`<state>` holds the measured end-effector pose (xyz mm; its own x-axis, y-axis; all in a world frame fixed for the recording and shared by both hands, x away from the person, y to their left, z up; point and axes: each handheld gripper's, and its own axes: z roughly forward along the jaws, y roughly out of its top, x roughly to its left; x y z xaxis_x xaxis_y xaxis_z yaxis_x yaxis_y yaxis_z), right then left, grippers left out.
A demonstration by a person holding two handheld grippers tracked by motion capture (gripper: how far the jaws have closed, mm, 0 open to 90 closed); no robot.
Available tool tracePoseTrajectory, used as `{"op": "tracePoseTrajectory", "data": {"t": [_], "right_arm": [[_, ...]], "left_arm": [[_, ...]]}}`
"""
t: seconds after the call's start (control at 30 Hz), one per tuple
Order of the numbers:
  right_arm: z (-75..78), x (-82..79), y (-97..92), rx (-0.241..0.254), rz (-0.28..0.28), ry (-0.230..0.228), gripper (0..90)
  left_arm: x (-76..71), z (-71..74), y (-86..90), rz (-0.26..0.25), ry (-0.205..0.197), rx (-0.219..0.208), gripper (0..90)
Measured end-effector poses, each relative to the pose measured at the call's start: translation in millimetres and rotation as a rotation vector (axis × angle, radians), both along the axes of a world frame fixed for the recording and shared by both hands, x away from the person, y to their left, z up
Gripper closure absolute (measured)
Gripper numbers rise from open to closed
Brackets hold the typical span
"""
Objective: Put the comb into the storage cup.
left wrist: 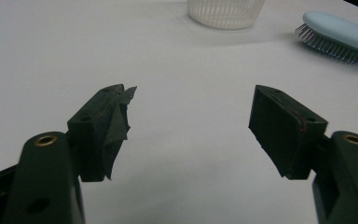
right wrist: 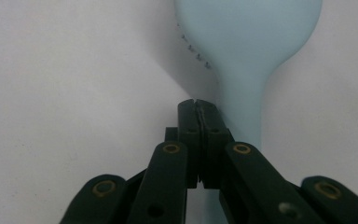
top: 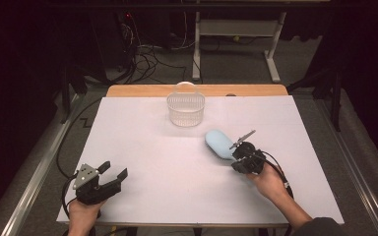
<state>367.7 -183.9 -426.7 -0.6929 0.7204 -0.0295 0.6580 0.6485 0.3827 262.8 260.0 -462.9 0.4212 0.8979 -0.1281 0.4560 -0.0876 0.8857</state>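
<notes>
A light blue hairbrush [top: 220,143] lies bristles down on the white table [top: 152,147], right of centre. Its handle points toward my right gripper [top: 236,158]. In the right gripper view that gripper [right wrist: 198,105] has its jaws pressed together with nothing between them, and the brush [right wrist: 247,32] handle runs beside and under them. At the front left, my left gripper [top: 114,170] rests open on the table. The left gripper view shows it [left wrist: 191,116] with a wide bare gap, and the brush [left wrist: 338,30] far off at the upper right.
A small clear ribbed basket [top: 186,109] stands at the back middle of the table, seen also in the left gripper view [left wrist: 226,11]. A strip of wood [top: 128,91] edges the far side. Cables and a desk frame [top: 270,49] are on the floor beyond.
</notes>
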Motion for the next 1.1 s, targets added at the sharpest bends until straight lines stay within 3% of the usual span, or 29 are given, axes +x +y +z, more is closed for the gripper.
{"op": "tracePoseTrajectory", "data": {"t": [0.3,0.43,0.47,0.6,0.83,1.1], "right_arm": [[7.1,-5.9,-3.9,0.104,-0.013,0.003,72.1],[14.1,-7.9,-7.2,0.146,0.005,-0.036,67.8],[18.3,-8.2,-9.7,0.168,-0.010,-0.060,62.7],[20.3,-4.1,-13.6,0.161,-0.045,-0.097,52.1],[12.2,6.6,-11.1,0.108,-0.083,-0.116,43.3],[-0.5,18.4,-5.8,0.058,-0.101,-0.086,41.4]], "left_arm": [[-0.1,0.1,-0.2,-0.001,0.000,0.001,28.9],[-0.2,0.4,-0.6,-0.006,-0.003,-0.002,28.9],[-0.3,0.6,-0.7,-0.008,-0.004,-0.005,28.9],[-0.4,0.7,-0.6,-0.006,-0.006,-0.007,28.9],[-0.1,0.5,-0.7,-0.006,-0.004,-0.003,28.8],[-0.1,0.2,-1.3,-0.007,-0.005,-0.003,28.8]]}}
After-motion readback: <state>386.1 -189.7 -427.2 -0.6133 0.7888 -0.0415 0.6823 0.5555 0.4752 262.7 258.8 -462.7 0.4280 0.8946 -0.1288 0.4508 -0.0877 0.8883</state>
